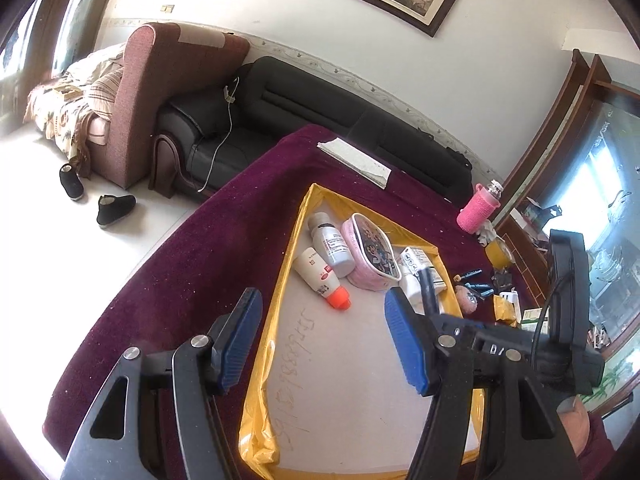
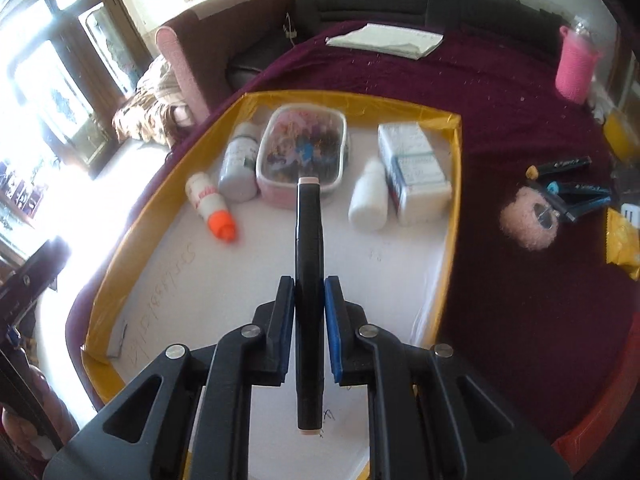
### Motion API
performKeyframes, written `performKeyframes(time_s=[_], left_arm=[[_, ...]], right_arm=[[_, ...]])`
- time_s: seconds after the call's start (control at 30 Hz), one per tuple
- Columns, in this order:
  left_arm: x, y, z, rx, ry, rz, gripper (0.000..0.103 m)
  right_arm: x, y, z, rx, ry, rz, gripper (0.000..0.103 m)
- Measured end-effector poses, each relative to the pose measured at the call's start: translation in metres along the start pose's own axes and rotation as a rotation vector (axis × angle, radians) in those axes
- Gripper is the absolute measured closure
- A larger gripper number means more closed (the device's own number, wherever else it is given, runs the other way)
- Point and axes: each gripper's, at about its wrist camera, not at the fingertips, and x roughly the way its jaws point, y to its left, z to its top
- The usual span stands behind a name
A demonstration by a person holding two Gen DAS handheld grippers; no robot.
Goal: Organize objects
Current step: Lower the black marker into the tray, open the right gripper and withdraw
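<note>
A shallow tray with a yellow rim [image 1: 296,232] [image 2: 344,98] lies on the purple cloth. In it lie a white bottle with an orange cap [image 1: 322,278] [image 2: 210,204], a grey bottle [image 1: 334,242] [image 2: 239,162], a pink cartoon pouch [image 1: 372,252] [image 2: 302,152], a small white bottle [image 2: 370,196] and a white box [image 1: 416,258] [image 2: 414,172]. My right gripper [image 2: 309,320] is shut on a black marker [image 2: 308,240] and holds it above the tray. My left gripper [image 1: 320,340] is open and empty over the tray's left side.
Outside the tray on the cloth [image 2: 500,128] lie a pink fluffy thing [image 2: 530,222], several markers [image 2: 576,192], a yellow packet [image 2: 622,240], folded paper [image 2: 384,42] and a pink-sleeved bottle [image 2: 576,64]. A black sofa [image 1: 280,112] stands behind the table.
</note>
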Motion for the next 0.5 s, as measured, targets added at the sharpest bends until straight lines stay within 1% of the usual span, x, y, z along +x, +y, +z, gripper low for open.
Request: performKeyframes(time_s=[0.07, 0.13, 0.27, 0.33, 0.4, 0.43, 0.47, 0.5], left_arm=[[0.0, 0.0, -0.001, -0.002, 0.006, -0.022, 0.045], [-0.002, -0.002, -0.003, 0.003, 0.001, -0.035, 0.045], [-0.008, -0.005, -0.006, 0.014, -0.004, -0.038, 0.045], [-0.012, -0.005, -0.008, 0.015, -0.001, -0.032, 0.045], [-0.016, -0.006, -0.01, 0.016, -0.002, -0.014, 0.042], [-0.018, -0.007, -0.011, 0.016, -0.004, -0.007, 0.037], [-0.019, -0.007, -0.012, 0.015, -0.006, -0.003, 0.033], [-0.019, -0.007, -0.012, 0.013, -0.004, -0.003, 0.033]], right_arm=[[-0.004, 0.0, 0.017, 0.002, -0.031, -0.026, 0.09], [0.001, -0.006, 0.035, 0.039, -0.038, -0.042, 0.09], [0.038, -0.019, 0.067, 0.112, 0.018, -0.044, 0.09], [0.055, -0.021, 0.077, 0.115, 0.039, -0.078, 0.09], [0.067, -0.021, 0.082, 0.099, 0.068, -0.093, 0.09], [0.067, -0.019, 0.083, 0.092, 0.058, -0.095, 0.09], [0.064, -0.019, 0.083, 0.082, 0.055, -0.099, 0.089], [0.06, -0.017, 0.082, 0.076, 0.053, -0.089, 0.089]])
